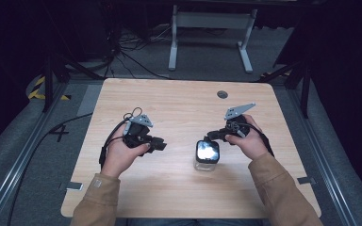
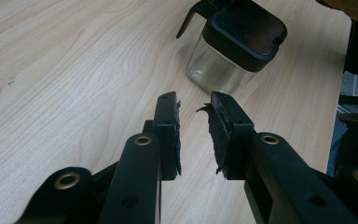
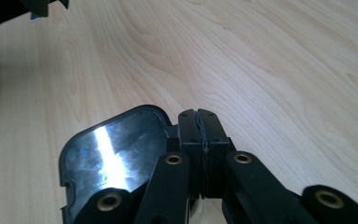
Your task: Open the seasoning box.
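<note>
A small clear glass jar point(image 1: 206, 162) with a glossy black square lid point(image 1: 207, 149) stands on the wooden table point(image 1: 179, 101), a little right of centre. My right gripper point(image 1: 210, 136) sits at the jar's far right edge. In the right gripper view its jaws point(image 3: 198, 115) are shut pad to pad beside the lid point(image 3: 114, 154), with nothing visible between them. My left gripper point(image 1: 162, 145) lies left of the jar and points at it. Its jaws point(image 2: 193, 100) stand apart with only bare table between them, a short way from the jar point(image 2: 221, 72).
A round cable hole point(image 1: 222, 94) sits near the table's far edge. Beyond the table stand a grey metal frame point(image 1: 212, 21) and loose cables on the floor point(image 1: 122, 52). Dark stands flank the table on both sides.
</note>
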Action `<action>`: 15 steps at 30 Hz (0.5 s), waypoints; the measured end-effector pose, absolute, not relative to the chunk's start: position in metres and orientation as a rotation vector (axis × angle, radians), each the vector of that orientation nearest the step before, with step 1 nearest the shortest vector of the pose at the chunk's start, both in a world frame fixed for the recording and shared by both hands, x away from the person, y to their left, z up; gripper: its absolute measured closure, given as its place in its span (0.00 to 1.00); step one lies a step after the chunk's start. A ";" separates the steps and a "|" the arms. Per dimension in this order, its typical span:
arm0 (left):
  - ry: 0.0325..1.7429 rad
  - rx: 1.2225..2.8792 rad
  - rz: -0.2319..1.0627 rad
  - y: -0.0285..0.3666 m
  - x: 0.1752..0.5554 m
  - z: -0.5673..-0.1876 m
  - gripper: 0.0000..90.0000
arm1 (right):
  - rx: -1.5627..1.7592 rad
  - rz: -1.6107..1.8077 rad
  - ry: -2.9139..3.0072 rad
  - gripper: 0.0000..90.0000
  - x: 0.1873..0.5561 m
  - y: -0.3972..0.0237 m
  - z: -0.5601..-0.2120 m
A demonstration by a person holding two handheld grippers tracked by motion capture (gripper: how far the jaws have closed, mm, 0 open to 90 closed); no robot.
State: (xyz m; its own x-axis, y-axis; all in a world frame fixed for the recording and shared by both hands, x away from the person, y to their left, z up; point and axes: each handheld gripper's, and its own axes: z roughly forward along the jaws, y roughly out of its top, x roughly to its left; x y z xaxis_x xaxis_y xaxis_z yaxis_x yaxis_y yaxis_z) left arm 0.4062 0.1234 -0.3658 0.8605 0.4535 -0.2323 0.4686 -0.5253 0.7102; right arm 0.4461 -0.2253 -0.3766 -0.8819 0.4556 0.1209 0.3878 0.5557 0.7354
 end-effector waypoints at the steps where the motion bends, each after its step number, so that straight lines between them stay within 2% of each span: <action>1: 0.665 2.205 -0.024 0.124 0.406 -0.365 0.81 | 0.732 1.237 2.686 1.00 0.446 -0.226 -0.376; 15: 0.662 2.203 -0.022 0.124 0.406 -0.365 0.81 | 0.717 1.231 2.674 1.00 0.449 -0.225 -0.376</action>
